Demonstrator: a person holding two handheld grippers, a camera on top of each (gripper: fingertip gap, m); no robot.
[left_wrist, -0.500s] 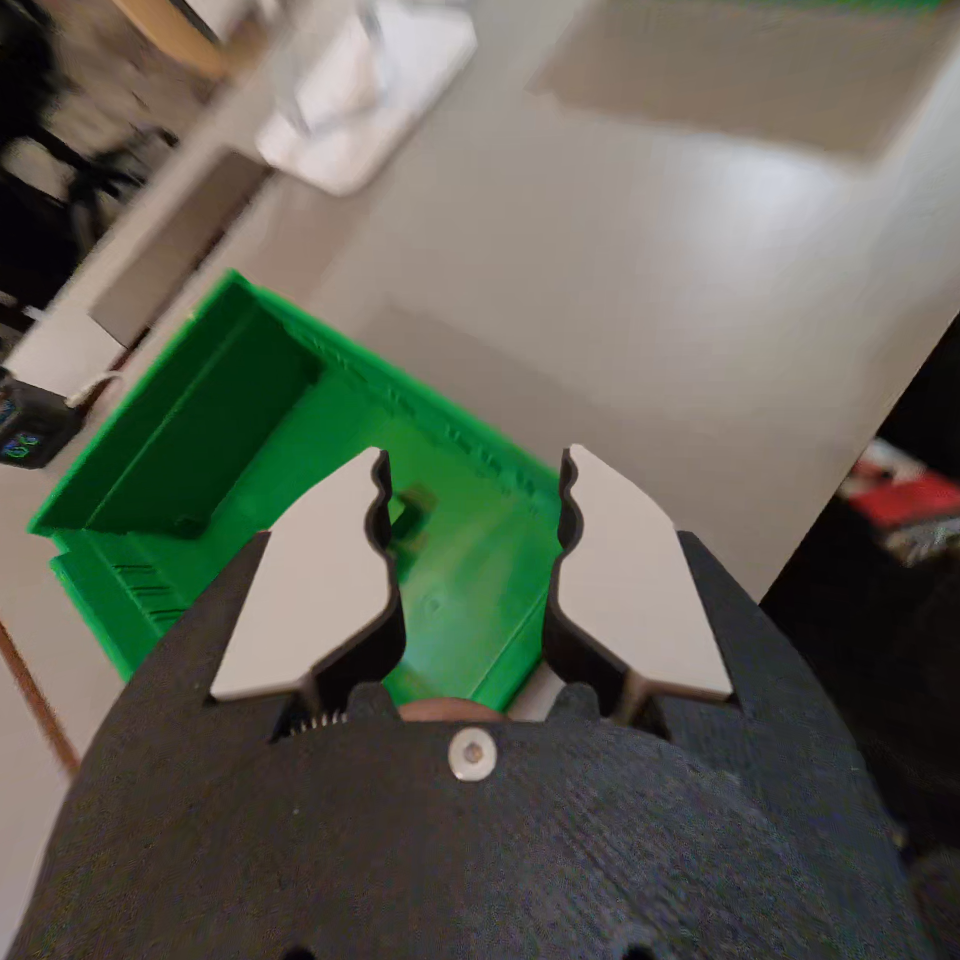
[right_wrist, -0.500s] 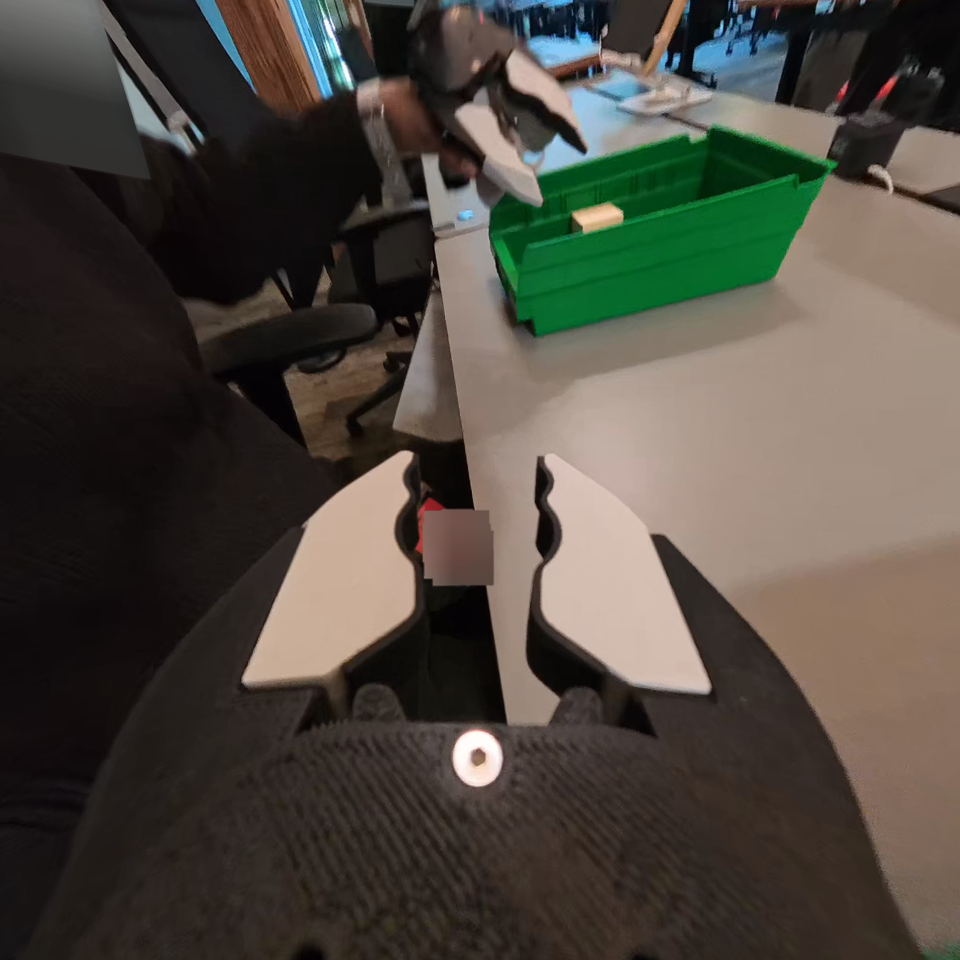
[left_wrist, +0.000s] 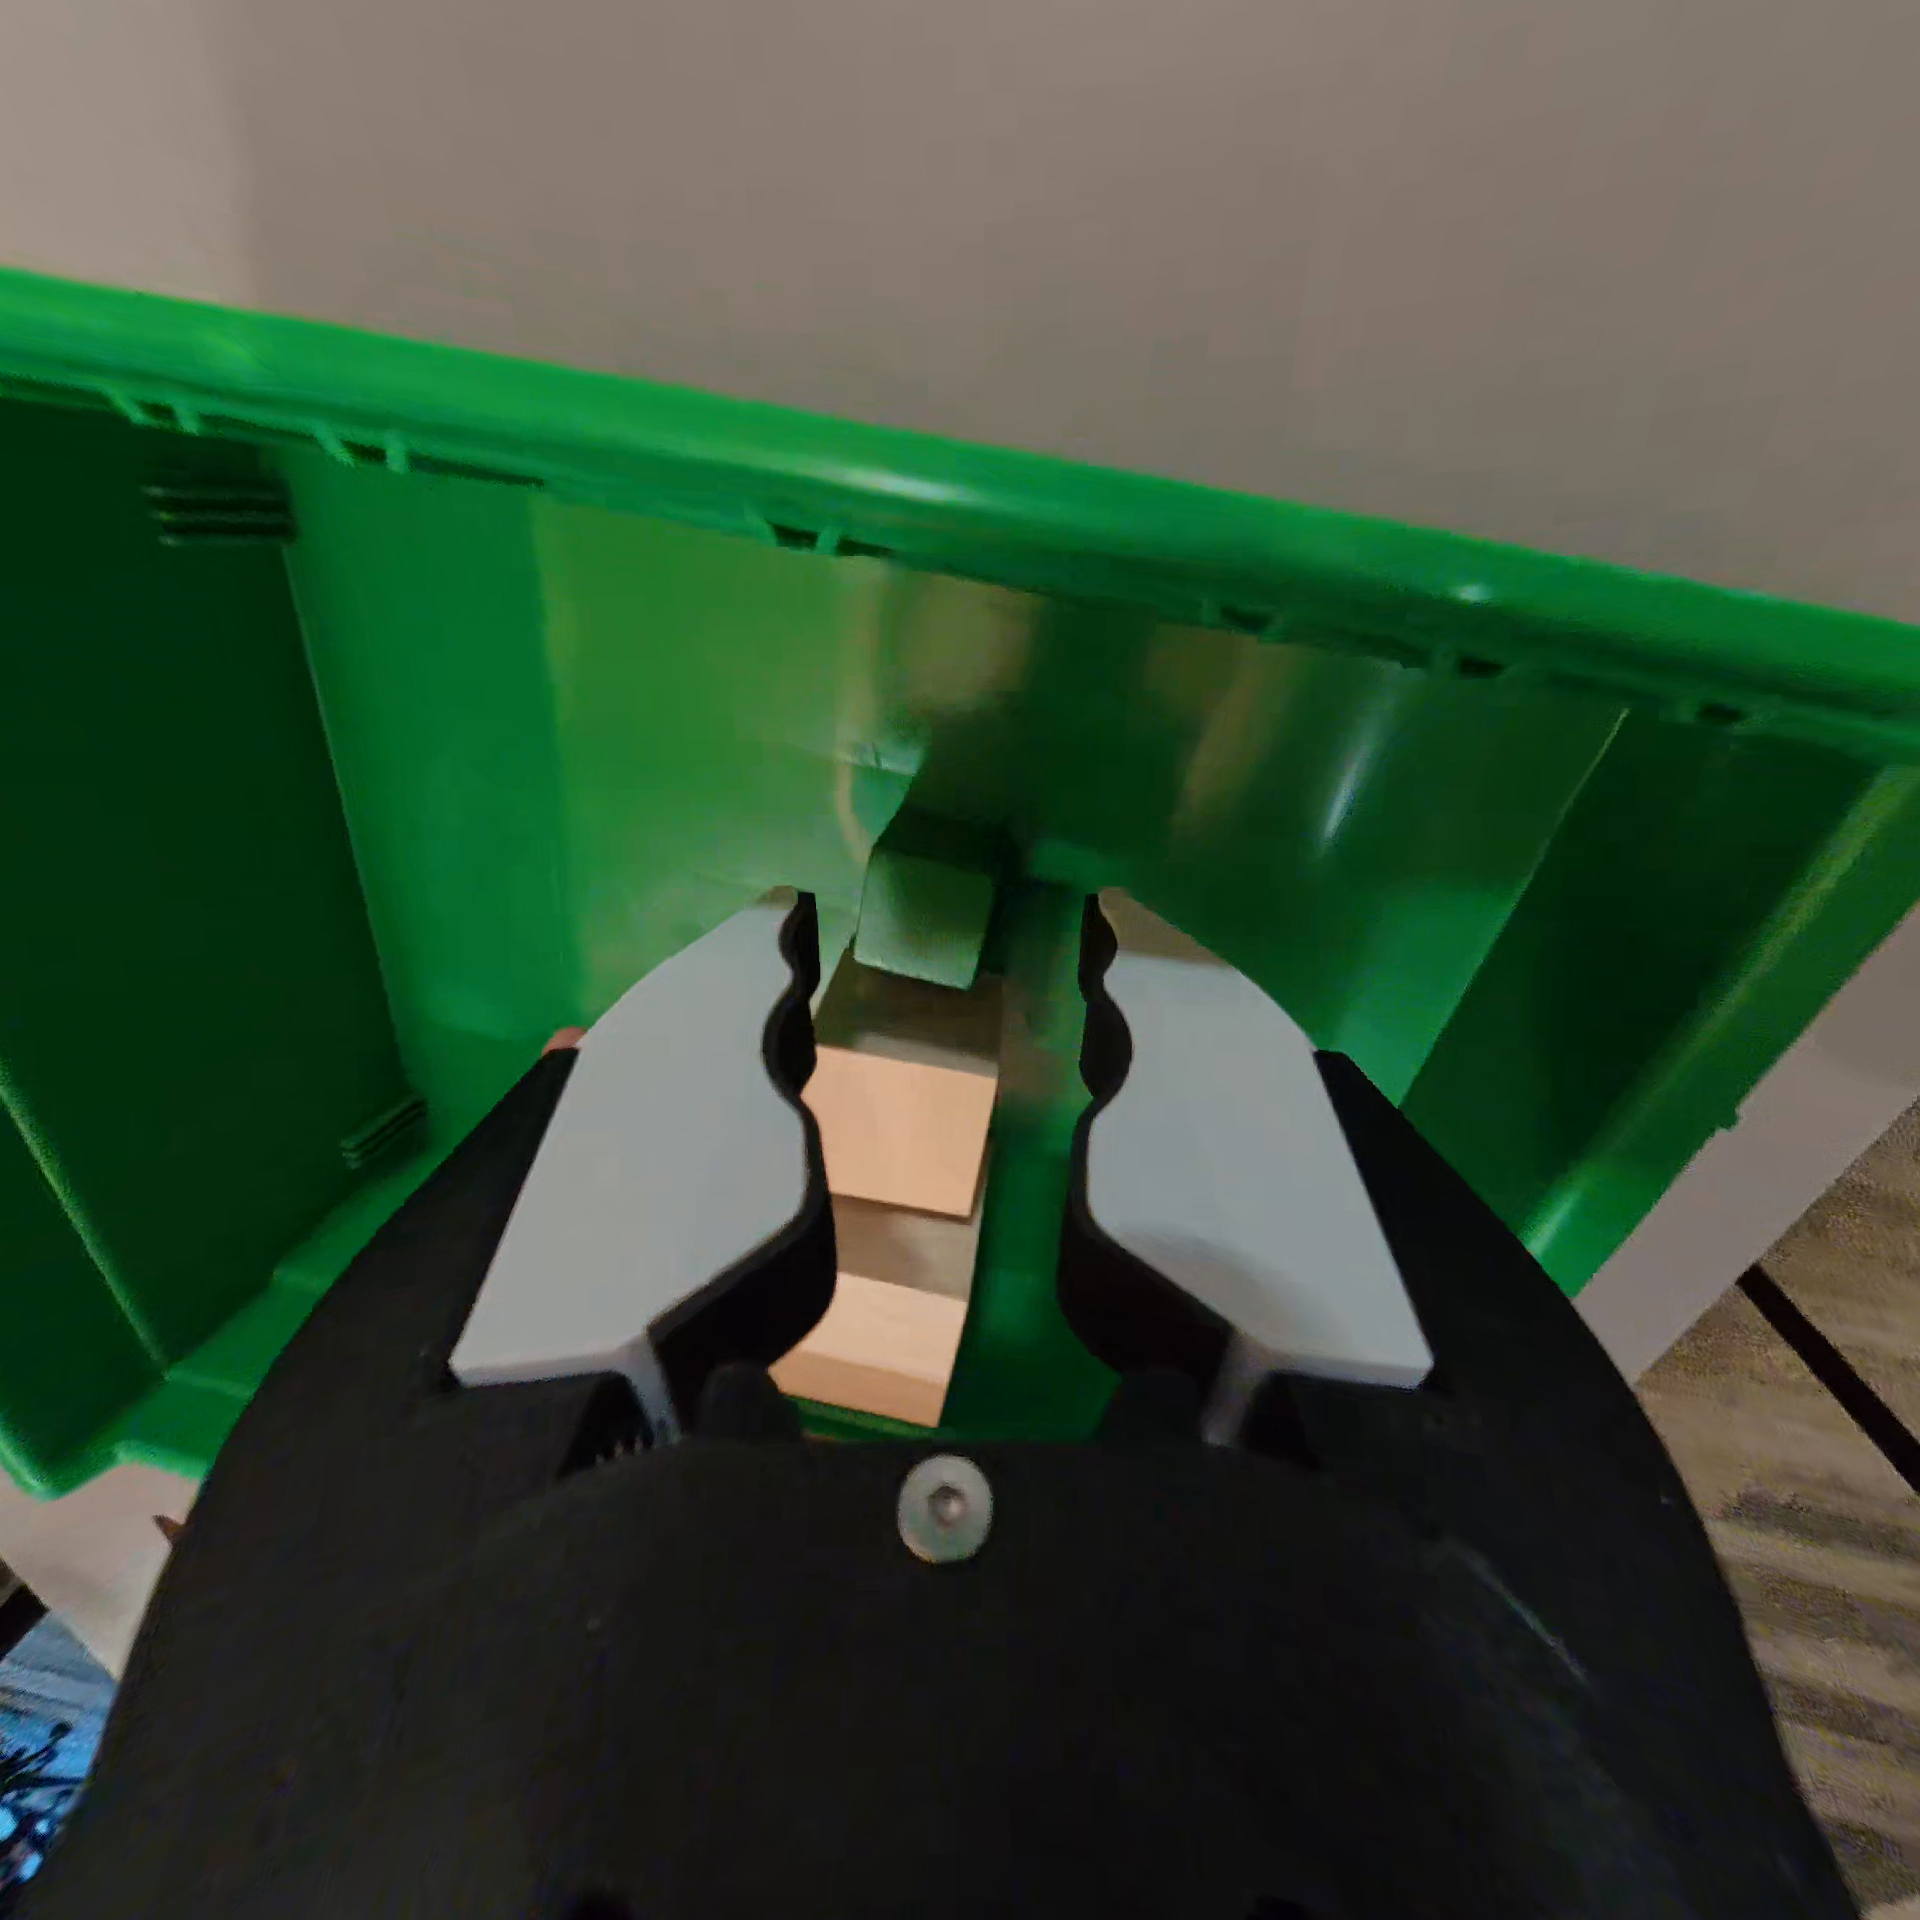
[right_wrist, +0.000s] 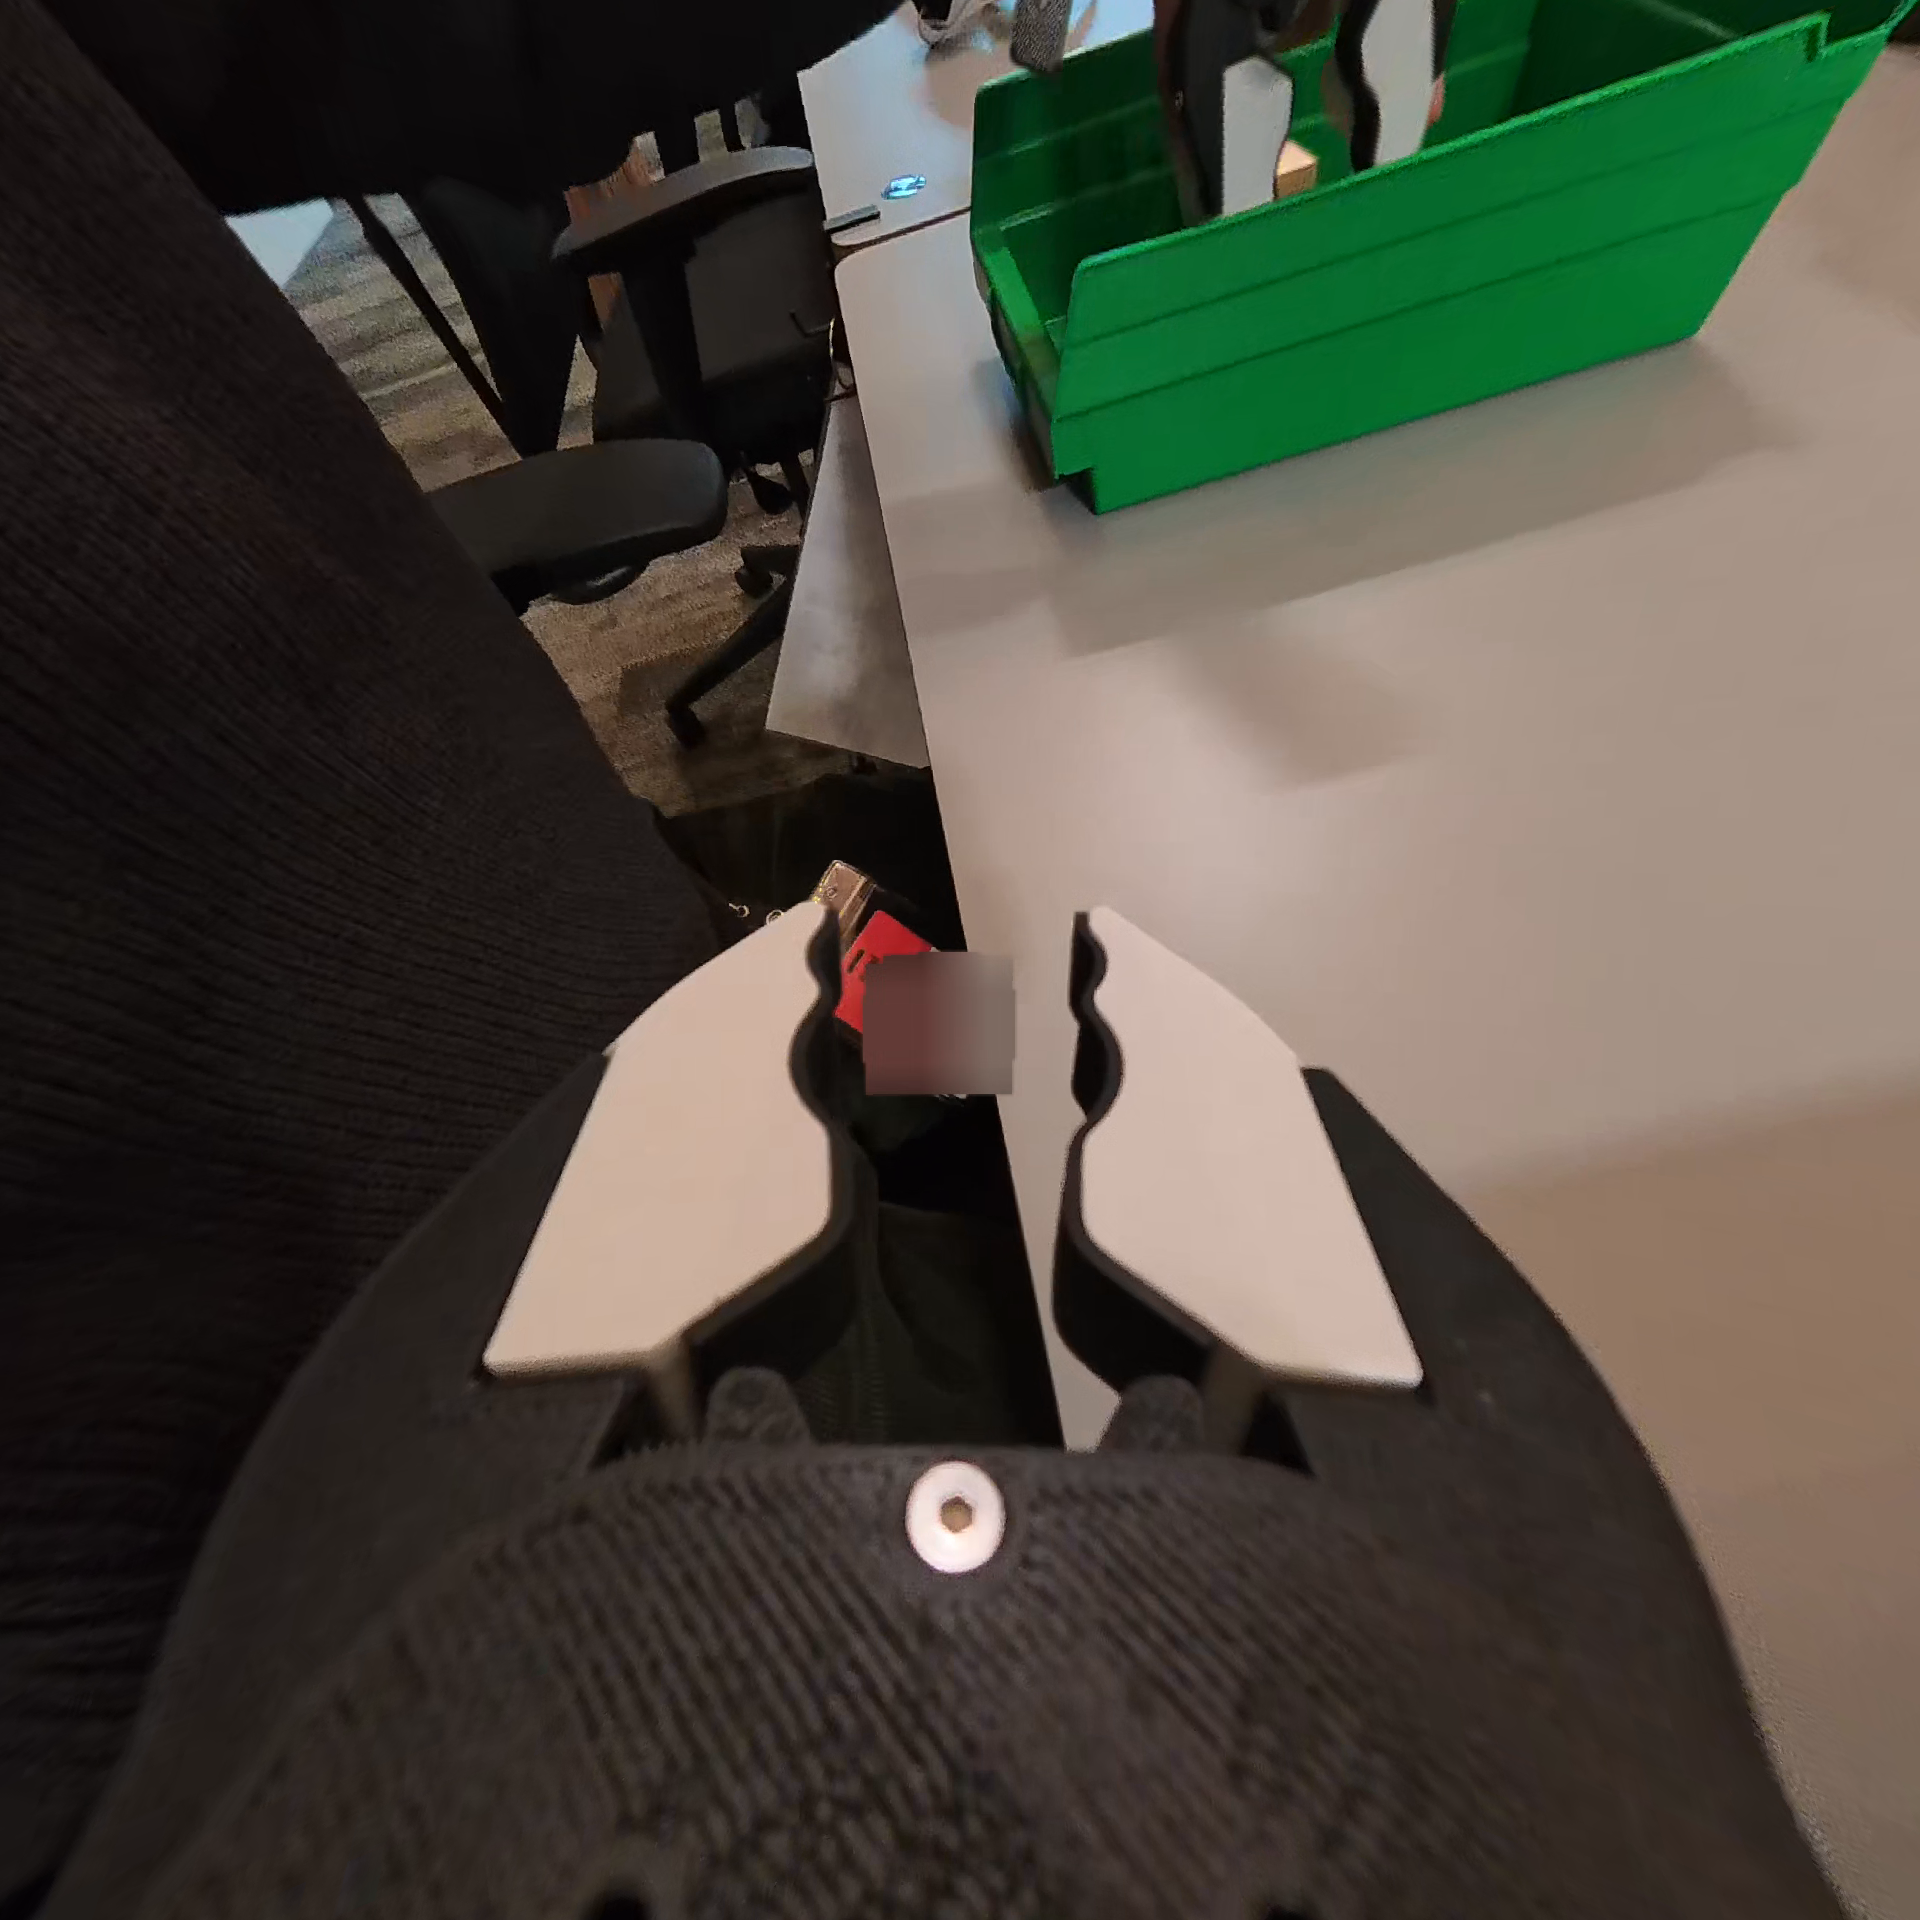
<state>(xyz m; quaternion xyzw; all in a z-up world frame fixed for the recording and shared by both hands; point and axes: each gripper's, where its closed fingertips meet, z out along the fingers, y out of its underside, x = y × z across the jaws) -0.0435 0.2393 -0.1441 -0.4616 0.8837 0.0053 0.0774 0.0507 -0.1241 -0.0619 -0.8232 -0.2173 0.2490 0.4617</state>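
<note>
Left gripper (left_wrist: 940, 914) was lowered inside the green bin (left_wrist: 935, 499), its fingers (left_wrist: 665, 1143) spread moderately wide and closed on nothing. Between them lay a pale wooden block (left_wrist: 902, 1127), its left side at or very near my left pad, with a clear gap on its right. No grasp had been made; nothing had been lifted out. A dark green piece (left_wrist: 920, 925) lay just beyond the fingertips, near the far wall. Bin walls rose on both sides and ahead, leaving room to move mainly upward.

Right gripper (right_wrist: 951, 925) hung at the near edge of the grey table (right_wrist: 1455, 831), fingers apart and empty, well apart from the bin (right_wrist: 1382, 301). Bare tabletop lay between them. Beyond that edge, to the left, were a red badge (right_wrist: 878, 951), my dark clothing (right_wrist: 260, 727) and black office chairs (right_wrist: 623, 499).
</note>
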